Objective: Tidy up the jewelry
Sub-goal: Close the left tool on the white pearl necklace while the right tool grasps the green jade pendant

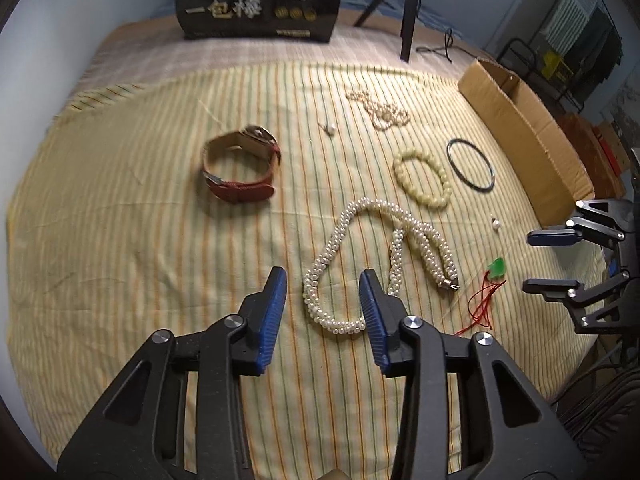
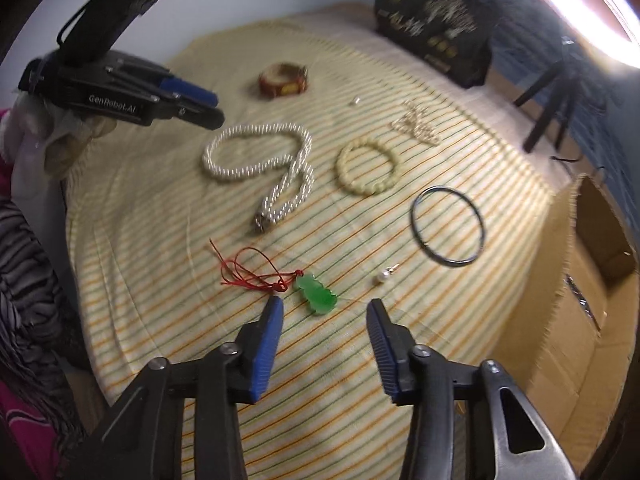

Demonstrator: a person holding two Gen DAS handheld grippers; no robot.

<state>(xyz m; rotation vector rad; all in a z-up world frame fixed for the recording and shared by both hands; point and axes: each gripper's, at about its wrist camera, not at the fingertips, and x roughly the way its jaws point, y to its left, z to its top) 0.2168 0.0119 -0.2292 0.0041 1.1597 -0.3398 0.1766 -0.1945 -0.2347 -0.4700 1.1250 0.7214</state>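
1. Left gripper (image 1: 323, 292): jaws part-way apart, nothing clamped. It points down at the striped cloth (image 1: 120, 240), just above the near loop of the pearl rope (image 1: 360, 264), which lies between and just ahead of the fingertips.
2. Right gripper (image 2: 325, 320): jaws also apart, empty. The jade pendant (image 2: 316, 294) sits just ahead of the tips, a bit toward the left finger, with its red cord (image 2: 248, 268) trailing further left.
3. Ahead of the right gripper lie a small pearl stud (image 2: 380, 278) near the right finger, the black ring (image 2: 448, 226) beyond it, the bead bracelet (image 2: 366, 170) further out, and a thin chain (image 2: 416, 126) past that. The watch (image 1: 240, 168) is far ahead-left of the left gripper.
4. Cardboard box (image 2: 560, 320) stands to the right of the right gripper (likely the drop spot, not certain).
5. Step in hand, my read: both grippers coming down for first picks, left on the rope, right on the pendant.
6. Doing it well: centre the left jaws across one rope strand, not the whole loop. Go low enough to pinch beads, not cloth.
7. Right: shift slightly left so the pendant body sits mid-gap, and close on the stone rather than the cord (cord may slip).
8. Risk: the pads could snag a cloth fold, and the rope's tail could drag neighbours when lifted.
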